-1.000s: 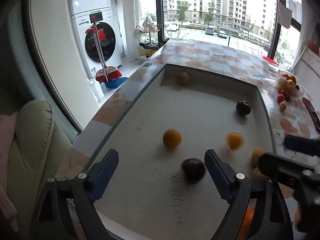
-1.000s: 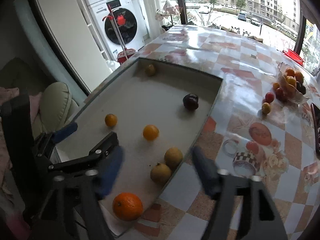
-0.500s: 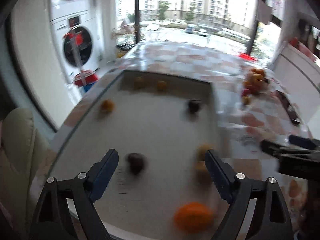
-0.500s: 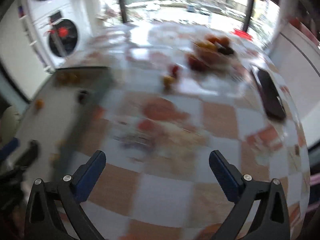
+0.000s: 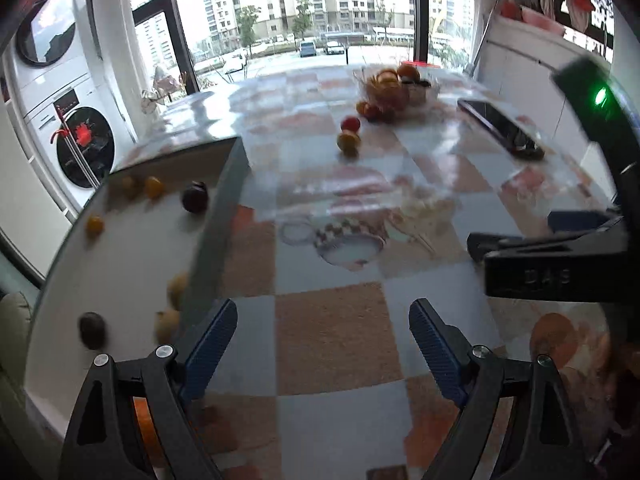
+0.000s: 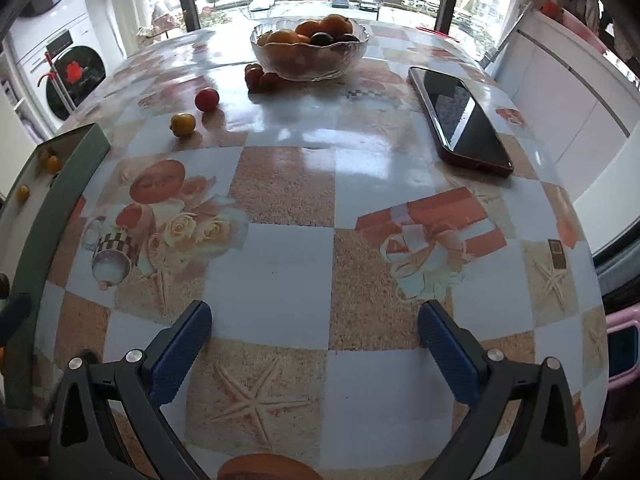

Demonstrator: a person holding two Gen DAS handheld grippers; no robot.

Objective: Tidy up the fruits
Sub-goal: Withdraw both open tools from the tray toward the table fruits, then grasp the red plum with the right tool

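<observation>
Two views cover this moment.

Left wrist view: the left gripper (image 5: 322,338) stands wide with nothing between its blue pads, above the glossy worktop with the orange-and-white check pattern (image 5: 332,344). To its left lies the shallow white tray with a grey-green rim (image 5: 218,216). The tray carries loose fruits: a dark plum (image 5: 195,197) near the far corner, small yellow-orange fruits (image 5: 153,186) along the far wall, two pale yellow fruits (image 5: 177,285) against the near rim, and another dark fruit (image 5: 92,330) near the front. The right gripper's black body crosses the right edge of this view. The picture is blurred, so fine detail on the tray fruits cannot be told.

Right wrist view: the right gripper (image 6: 315,344) is spread fully and empty, over bare worktop. Ahead stands the clear scalloped glass bowl (image 6: 310,66), already holding oranges and a dark fruit. Outside it lie small red fruits (image 6: 262,76) touching its base, a red round fruit (image 6: 207,99) farther out, and a yellow round fruit (image 6: 183,123) just beside that. A black smartphone (image 6: 460,118) lies to the right, well apart from the fruits.

Step in hand (judgement): neither gripper carries fruit; both appear to be between picks, turned toward the bowl side. The next move calls for choosing one loose fruit, centring the pads either side of it, and closing gently, since round fruit on a glossy surface may roll.
</observation>
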